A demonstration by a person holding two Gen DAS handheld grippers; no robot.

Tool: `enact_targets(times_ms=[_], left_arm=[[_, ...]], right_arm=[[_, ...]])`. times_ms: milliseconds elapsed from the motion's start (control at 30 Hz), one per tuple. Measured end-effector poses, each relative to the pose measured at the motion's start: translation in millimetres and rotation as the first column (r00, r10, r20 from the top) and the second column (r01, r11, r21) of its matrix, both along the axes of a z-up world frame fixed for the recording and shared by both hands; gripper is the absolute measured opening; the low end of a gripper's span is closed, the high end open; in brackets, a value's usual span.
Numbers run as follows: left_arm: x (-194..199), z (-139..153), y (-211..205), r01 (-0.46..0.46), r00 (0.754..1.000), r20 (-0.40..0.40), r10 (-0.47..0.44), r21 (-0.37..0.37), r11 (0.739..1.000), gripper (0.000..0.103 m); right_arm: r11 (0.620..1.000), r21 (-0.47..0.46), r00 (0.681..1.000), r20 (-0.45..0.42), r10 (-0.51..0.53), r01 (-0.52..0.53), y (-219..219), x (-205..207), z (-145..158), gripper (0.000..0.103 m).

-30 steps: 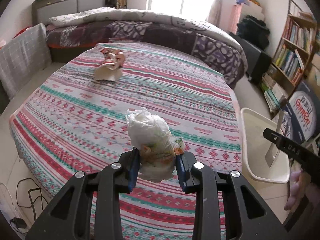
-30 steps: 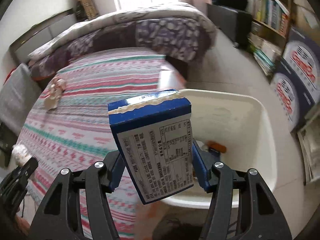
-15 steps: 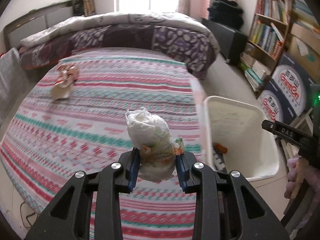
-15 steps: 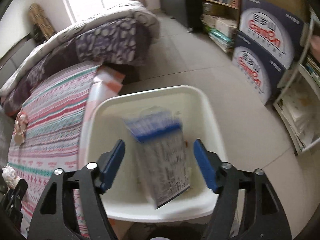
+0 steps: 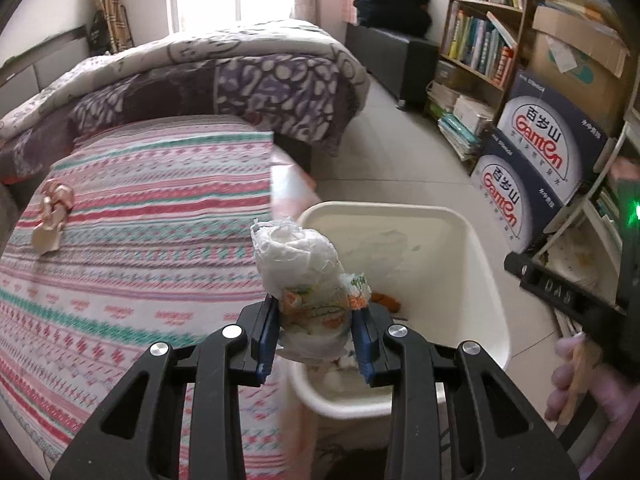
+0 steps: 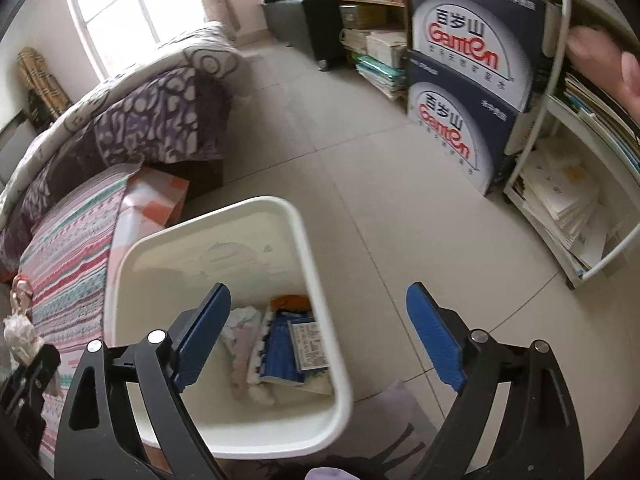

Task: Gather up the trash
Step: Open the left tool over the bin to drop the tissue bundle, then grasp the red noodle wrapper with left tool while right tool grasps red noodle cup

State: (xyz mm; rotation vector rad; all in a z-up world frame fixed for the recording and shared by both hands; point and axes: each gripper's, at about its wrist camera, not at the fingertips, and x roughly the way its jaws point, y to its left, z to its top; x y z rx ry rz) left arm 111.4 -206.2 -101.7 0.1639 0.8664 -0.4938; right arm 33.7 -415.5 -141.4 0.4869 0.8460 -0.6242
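Box is in the bin, wad on my left is over the rim.

My left gripper (image 5: 314, 338) clamps the crumpled paper wad (image 5: 304, 276), low centre of frame, over the near edge of the white bin (image 5: 486, 276) beside the striped bed (image 5: 132, 216). My right gripper (image 6: 318, 336) has just been opening and holds nothing; between its spread fingers, the blue box (image 6: 294, 346) lies in the bin's bottom. Another wrapper (image 5: 54, 216) sits at mid-left on the bed.
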Motion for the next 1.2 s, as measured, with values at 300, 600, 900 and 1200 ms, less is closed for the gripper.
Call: enact_targets(times_ms=[300, 600, 900, 1200], left_arm=[[14.8, -0.7, -17.2, -0.011, 1.0, -0.026, 0.01, -0.038, 0.999, 0.071], [80.0, -12.2, 62.4, -0.204, 0.978, -0.024, 0.205, 0.022, 0.979, 0.074], [185.9, -20.2, 195.7, -0.473, 0.88, 0.042, 0.473, 0.142, 0.869, 0.077], [268.4, -65.7, 268.0, -0.532, 0.835, -0.004, 0.55, 0.252, 0.809, 0.077]], right_arm=[[0.999, 0.016, 0.999, -0.015, -0.042, 0.042, -14.8, -3.4, -11.1, 0.087], [1.0, 0.014, 0.999, -0.031, 0.018, -0.018, 8.9, 25.5, -15.2, 0.088], [0.99, -0.004, 0.989, -0.041, 0.144, -0.144, 56.6, 83.3, -9.5, 0.09], [0.934, -0.041, 0.935, -0.04, 0.353, -0.354, 137.7, 172.6, 5.4, 0.093]])
